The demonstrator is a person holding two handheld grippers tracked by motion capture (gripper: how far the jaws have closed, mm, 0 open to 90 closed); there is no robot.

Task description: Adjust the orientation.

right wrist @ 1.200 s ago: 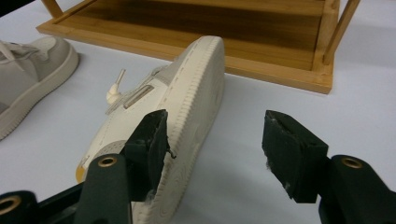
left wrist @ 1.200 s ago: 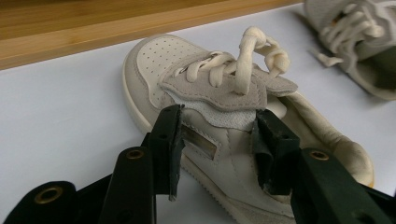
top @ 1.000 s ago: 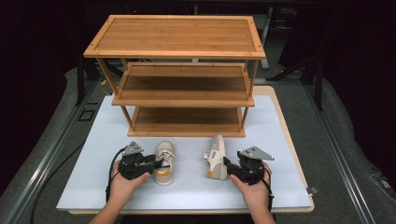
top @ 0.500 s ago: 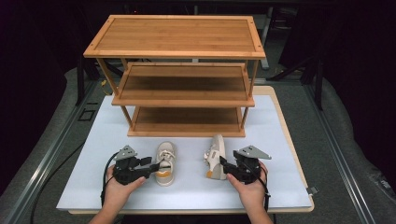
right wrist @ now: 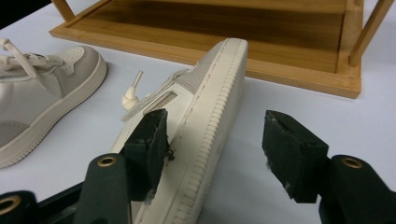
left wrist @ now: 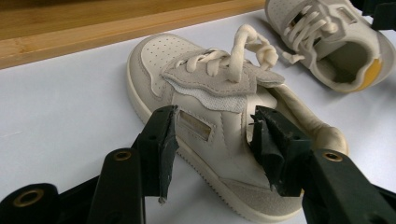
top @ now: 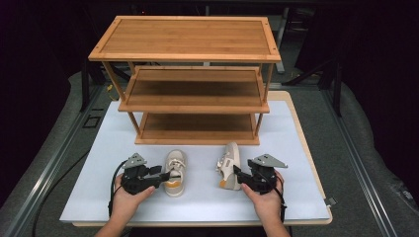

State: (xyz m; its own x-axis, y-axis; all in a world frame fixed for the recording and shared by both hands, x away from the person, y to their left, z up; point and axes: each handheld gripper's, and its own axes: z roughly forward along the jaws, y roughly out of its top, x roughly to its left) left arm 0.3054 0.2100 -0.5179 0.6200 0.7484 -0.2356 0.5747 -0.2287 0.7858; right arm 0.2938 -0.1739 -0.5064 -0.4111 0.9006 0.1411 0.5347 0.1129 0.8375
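Two small beige sneakers lie on the white table top in front of a wooden rack. The left sneaker (top: pixel 174 172) (left wrist: pixel 210 116) stands upright with its toe toward the rack. My left gripper (top: pixel 162 177) (left wrist: pixel 215 149) is open, its jaws either side of that shoe's near side wall by the heel opening. The right sneaker (top: pixel 229 165) (right wrist: pixel 205 121) lies tipped on its side, sole facing right. My right gripper (top: pixel 238 174) (right wrist: pixel 219 144) is open around its heel end. One pad (right wrist: pixel 149 140) rests against the upper and the other stands off the sole.
A three-tier wooden shoe rack (top: pixel 188 37) (right wrist: pixel 280 37) stands at the back of the white table top (top: pixel 94 163), all shelves bare. The table's near edge runs just under my hands. Dark floor and metal rails flank the table.
Both hands have drawn back slightly toward the near edge and settled. The two sneakers have not moved.
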